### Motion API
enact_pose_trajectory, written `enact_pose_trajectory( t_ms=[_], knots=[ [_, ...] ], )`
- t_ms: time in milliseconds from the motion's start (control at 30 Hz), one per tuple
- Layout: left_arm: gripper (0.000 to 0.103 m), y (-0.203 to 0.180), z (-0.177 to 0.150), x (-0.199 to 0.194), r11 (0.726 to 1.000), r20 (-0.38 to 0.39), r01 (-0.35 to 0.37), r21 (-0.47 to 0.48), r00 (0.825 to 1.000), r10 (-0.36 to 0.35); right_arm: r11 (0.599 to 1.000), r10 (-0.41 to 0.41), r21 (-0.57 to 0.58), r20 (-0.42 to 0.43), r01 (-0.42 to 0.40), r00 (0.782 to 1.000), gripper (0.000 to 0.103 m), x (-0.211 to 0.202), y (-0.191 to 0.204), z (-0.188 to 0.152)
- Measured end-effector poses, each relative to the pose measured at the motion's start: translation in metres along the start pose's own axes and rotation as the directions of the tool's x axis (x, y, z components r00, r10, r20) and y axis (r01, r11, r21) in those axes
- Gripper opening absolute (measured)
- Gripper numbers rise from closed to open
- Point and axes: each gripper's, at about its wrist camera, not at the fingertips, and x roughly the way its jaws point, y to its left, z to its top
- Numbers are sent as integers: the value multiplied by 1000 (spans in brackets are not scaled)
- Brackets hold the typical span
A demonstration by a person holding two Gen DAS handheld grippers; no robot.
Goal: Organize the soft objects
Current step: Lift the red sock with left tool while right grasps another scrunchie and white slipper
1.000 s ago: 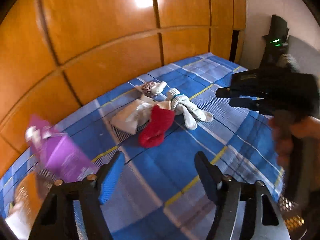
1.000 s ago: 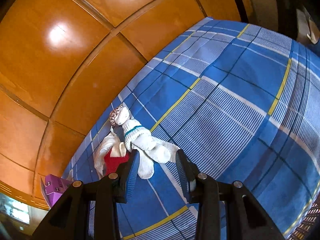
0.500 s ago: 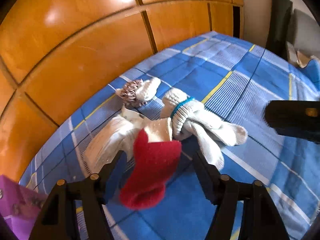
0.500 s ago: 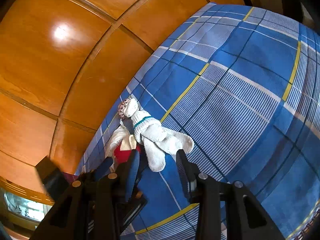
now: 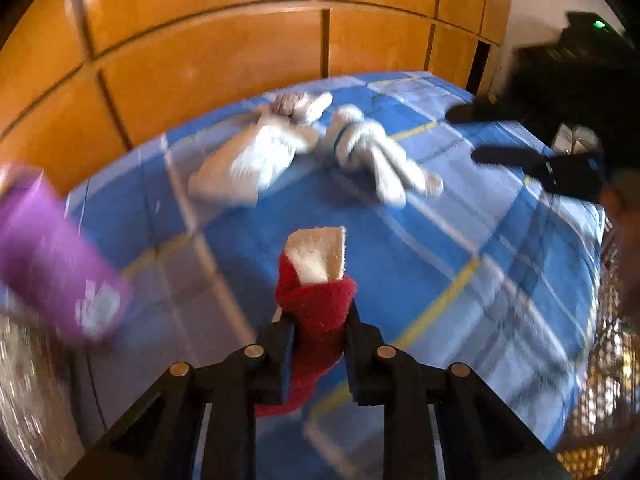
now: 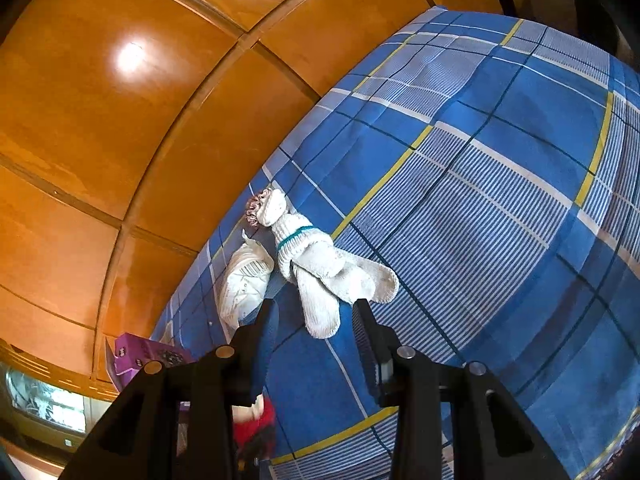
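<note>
My left gripper is shut on a red sock with a cream lining and holds it above the blue plaid bed. The sock also shows low in the right wrist view. A white knit glove pair with a teal band lies on the bed, beside a white cloth item and a small brown-and-white piece. My right gripper is open, just short of the gloves. It shows in the left wrist view at right.
A purple box stands at the bed's left edge; it also shows in the right wrist view. An orange wooden panelled wall runs behind the bed. A person's hand is at the right.
My left gripper has closed on the red sock and lifted it back away from the pile. My right gripper has stayed near the gloves.
</note>
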Motion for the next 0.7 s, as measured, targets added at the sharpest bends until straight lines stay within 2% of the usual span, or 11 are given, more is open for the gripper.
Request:
enact_pose_trajectory(
  t_ms=[67, 133, 267, 333, 433, 500, 600, 700],
  knots=[
    [21, 7, -16, -2, 1000, -9, 6, -27, 1000, -6, 1000, -15, -18, -11, 14, 1000, 38, 3, 3, -2],
    [21, 8, -23, -4, 999, 20, -15, -47, 1000, 16, 999, -34, -43, -29, 32, 999, 38, 6, 7, -4],
    [21, 11, -21, 3, 998, 21, -6, -60, 1000, 7, 981, -93, -179, -61, 81, 994, 38, 15, 30, -1],
    [20, 11, -21, 4, 999, 33, 1, -51, 999, 1, 958, -109, -271, -46, 93, 993, 38, 21, 49, 9],
    [20, 14, -24, 4, 998, 55, 16, -61, 998, -13, 908, -138, -401, -7, 123, 990, 40, 37, 79, 31],
    [20, 16, -26, 4, 997, 66, 23, -71, 998, -19, 865, -163, -484, -23, 132, 986, 45, 61, 99, 47],
    [20, 17, -28, 4, 997, 78, 30, -76, 997, -24, 788, -240, -590, -33, 176, 970, 49, 101, 124, 65],
    [20, 20, -29, 4, 995, 87, 46, -92, 995, -38, 737, -302, -642, -35, 210, 953, 55, 133, 140, 77]
  ],
)
